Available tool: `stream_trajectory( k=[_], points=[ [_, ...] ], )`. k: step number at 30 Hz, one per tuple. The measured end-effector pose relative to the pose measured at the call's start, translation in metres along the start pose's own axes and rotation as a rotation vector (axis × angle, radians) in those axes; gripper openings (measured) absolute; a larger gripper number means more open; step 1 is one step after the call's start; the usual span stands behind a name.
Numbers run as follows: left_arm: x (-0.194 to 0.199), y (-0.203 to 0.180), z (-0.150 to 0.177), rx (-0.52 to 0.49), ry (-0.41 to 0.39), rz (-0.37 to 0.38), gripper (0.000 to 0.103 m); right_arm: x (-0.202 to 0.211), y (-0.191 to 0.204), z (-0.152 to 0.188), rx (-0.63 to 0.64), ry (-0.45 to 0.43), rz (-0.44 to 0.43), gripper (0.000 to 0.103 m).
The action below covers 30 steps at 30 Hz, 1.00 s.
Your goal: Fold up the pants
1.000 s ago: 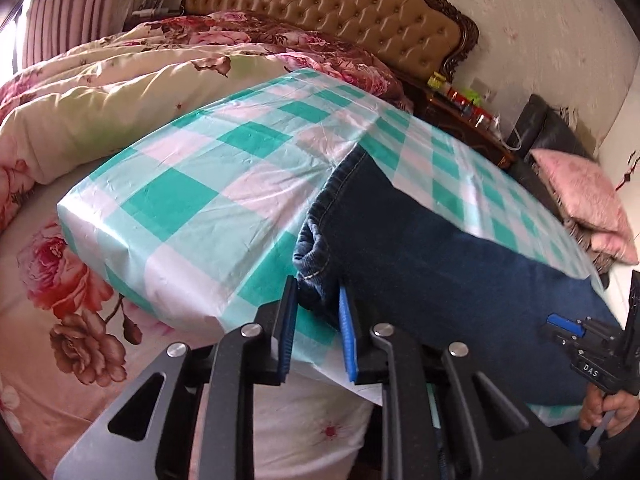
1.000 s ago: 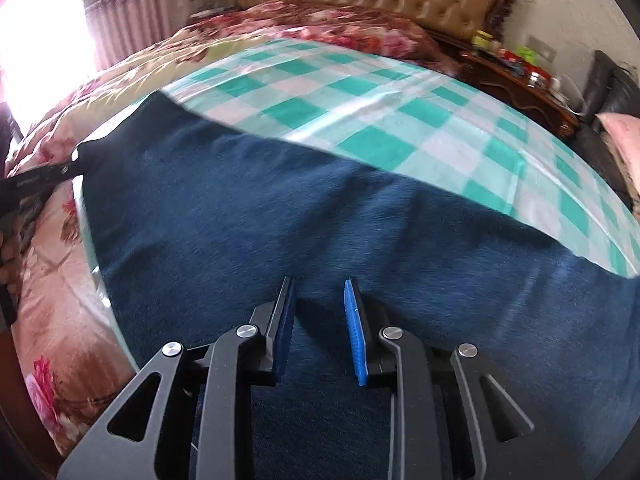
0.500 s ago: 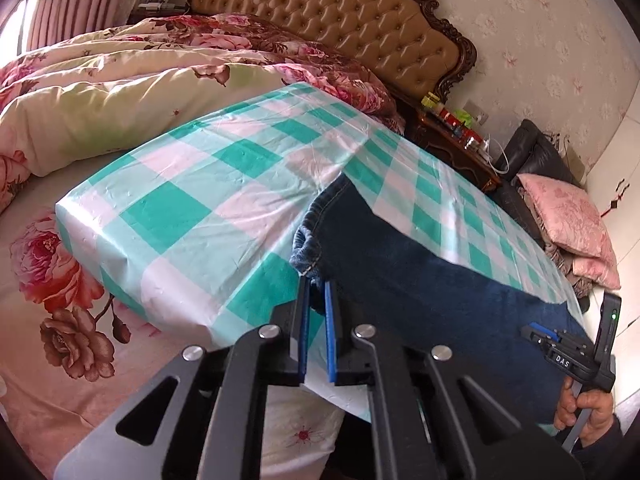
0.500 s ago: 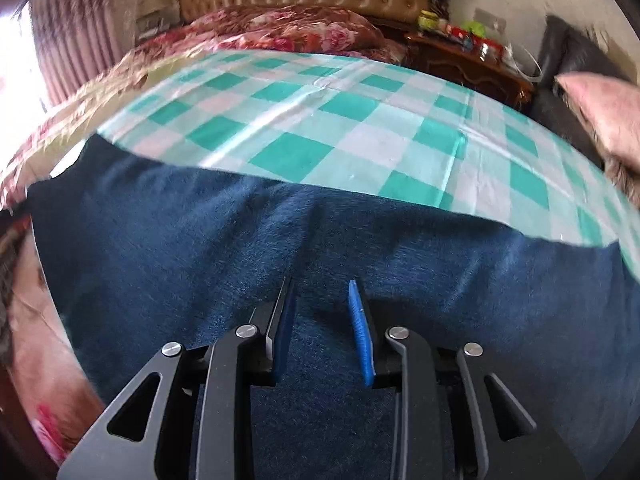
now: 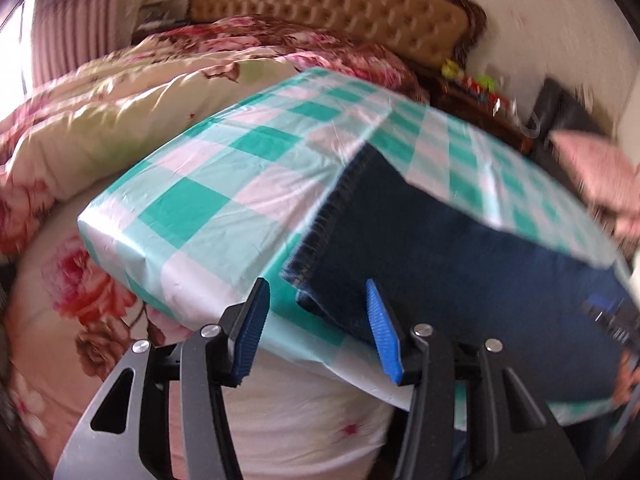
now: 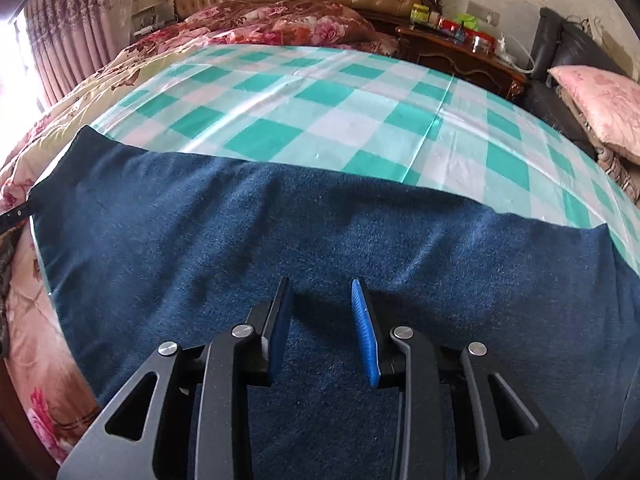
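We are opening the left gripper (image 5: 318,320); its jaws are standing apart around the pants (image 5: 440,256) hem corner, pads clear. The right gripper (image 6: 320,326) is opening slightly over the pants; contact there is hidden. The pants are lying on the checkered cloth (image 6: 340,120).

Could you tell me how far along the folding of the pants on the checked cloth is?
Done: the pants lie flat as one long dark band on the checked cloth. In hand: nothing; the left gripper is opening at the hem end, and the right gripper, also opening, hovers over the middle. Left: the crosswise folds, probably.
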<state>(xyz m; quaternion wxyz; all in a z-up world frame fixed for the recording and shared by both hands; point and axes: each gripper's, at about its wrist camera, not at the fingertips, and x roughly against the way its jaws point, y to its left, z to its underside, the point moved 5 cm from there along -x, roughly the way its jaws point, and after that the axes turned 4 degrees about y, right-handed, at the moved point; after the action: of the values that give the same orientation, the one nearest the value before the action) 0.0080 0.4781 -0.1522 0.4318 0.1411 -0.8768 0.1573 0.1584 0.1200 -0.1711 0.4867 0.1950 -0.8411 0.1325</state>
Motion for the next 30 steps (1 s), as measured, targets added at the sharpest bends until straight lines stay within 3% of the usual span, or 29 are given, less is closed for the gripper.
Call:
stream_trajectory(
  k=[2, 3, 6, 8, 12, 14, 18, 19, 22, 25, 26, 29, 30],
  points=[
    [-0.007, -0.005, 0.002, -0.049, 0.008, -0.048, 0.044, 0.000, 0.002, 0.000, 0.019, -0.007, 0.023, 0.034],
    [-0.009, -0.010, 0.002, -0.073, 0.012, -0.053, 0.034, 0.000, 0.002, 0.000, 0.021, -0.009, 0.028, 0.035],
    [-0.011, -0.016, 0.000, -0.081, 0.032, -0.049, 0.021, -0.001, -0.001, 0.000, 0.008, -0.011, 0.034, 0.041],
    [-0.011, -0.014, -0.001, -0.048, 0.043, -0.034, 0.021, -0.001, -0.002, -0.001, 0.002, -0.009, 0.029, 0.041],
    [-0.003, -0.004, -0.008, 0.073, 0.044, 0.066, 0.019, 0.000, -0.006, -0.002, -0.020, 0.007, -0.009, 0.041],
    [0.008, -0.011, -0.013, 0.061, 0.025, 0.049, 0.019, 0.005, -0.015, -0.002, -0.066, 0.020, -0.062, 0.041],
    [0.050, -0.071, -0.031, -0.170, -0.060, -0.158, 0.019, 0.021, -0.043, 0.001, -0.180, 0.040, -0.141, 0.053],
    [0.064, -0.100, -0.033, -0.265, -0.098, -0.224, 0.019, 0.027, -0.056, 0.003, -0.220, 0.040, -0.162, 0.054],
    [0.090, -0.188, -0.020, -0.510, -0.200, -0.305, 0.019, 0.044, -0.092, 0.012, -0.322, 0.032, -0.204, 0.060],
    [0.089, -0.290, 0.033, -0.775, -0.279, -0.326, 0.019, 0.053, -0.124, 0.023, -0.420, 0.030, -0.239, 0.060],
    [0.080, -0.327, 0.065, -0.868, -0.294, -0.312, 0.019, 0.057, -0.138, 0.030, -0.461, 0.026, -0.242, 0.060],
    [0.049, -0.381, 0.131, -1.013, -0.277, -0.265, 0.026, 0.060, -0.162, 0.046, -0.526, 0.033, -0.235, 0.060],
    [0.038, -0.394, 0.154, -1.066, -0.274, -0.264, 0.034, 0.059, -0.166, 0.051, -0.534, 0.040, -0.236, 0.060]
  ],
)
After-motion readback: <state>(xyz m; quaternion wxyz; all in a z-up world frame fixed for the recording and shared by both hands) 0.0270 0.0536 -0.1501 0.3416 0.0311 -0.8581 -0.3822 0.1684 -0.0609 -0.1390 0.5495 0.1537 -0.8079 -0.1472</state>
